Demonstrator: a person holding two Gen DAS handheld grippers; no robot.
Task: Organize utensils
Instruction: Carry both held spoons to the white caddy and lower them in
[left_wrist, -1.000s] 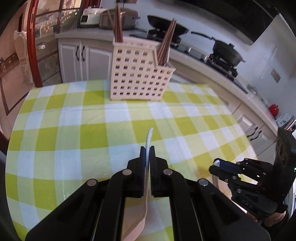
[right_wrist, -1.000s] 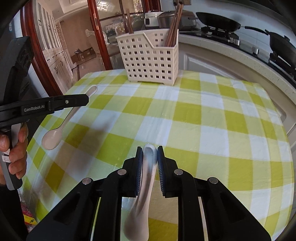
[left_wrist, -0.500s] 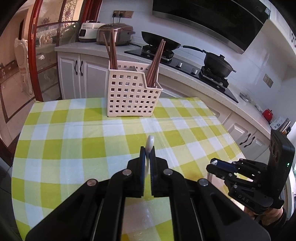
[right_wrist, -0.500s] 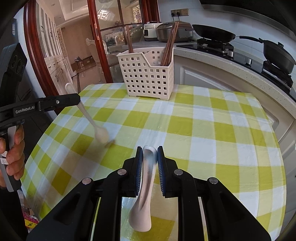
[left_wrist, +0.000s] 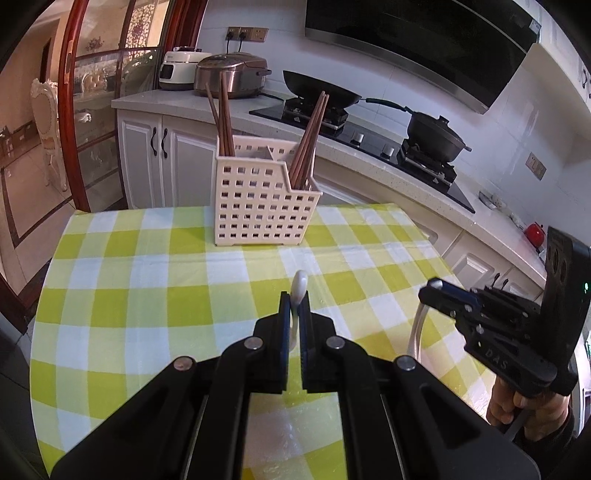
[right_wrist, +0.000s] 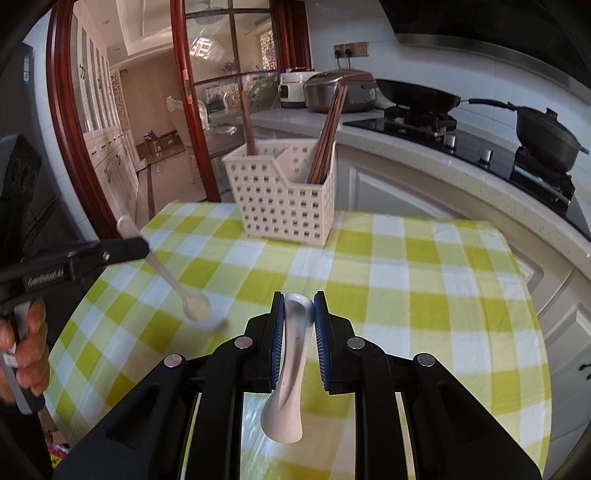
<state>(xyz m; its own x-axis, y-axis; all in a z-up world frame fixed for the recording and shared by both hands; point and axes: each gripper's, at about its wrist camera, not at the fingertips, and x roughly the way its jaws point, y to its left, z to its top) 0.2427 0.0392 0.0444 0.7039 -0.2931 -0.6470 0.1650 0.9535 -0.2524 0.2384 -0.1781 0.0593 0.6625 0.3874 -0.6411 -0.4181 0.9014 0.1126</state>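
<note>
Spoons stay clamped: left gripper (left_wrist: 294, 308) pinches the thin spoon (left_wrist: 298, 286), right gripper (right_wrist: 298, 314) the wide spoon (right_wrist: 290, 373); lower both bowl-first into the basket (right_wrist: 282, 201) at upper centre, clear of the chopsticks (right_wrist: 327, 138).

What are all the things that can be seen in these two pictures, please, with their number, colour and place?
Perforated plastic utensil basket: one, cream, far end of the table.
Wooden chopsticks: two bundles, brown, upright in the basket's two compartments.
Checked tablecloth: one, yellow-green and white, covers the table.
Slim plastic spoon: one, beige, in the left gripper, bowl hanging down.
Broad ceramic soup spoon: one, white, in the right gripper, bowl towards the camera.
Rice cookers: two, one bronze, one white, on the counter.
Pans: two, black, on the stove.
Cabinets: white, below the counter.
Left gripper: black, shut on the slim spoon.
Right gripper: black, shut on the soup spoon.
Hands: two, on the gripper handles.
</note>
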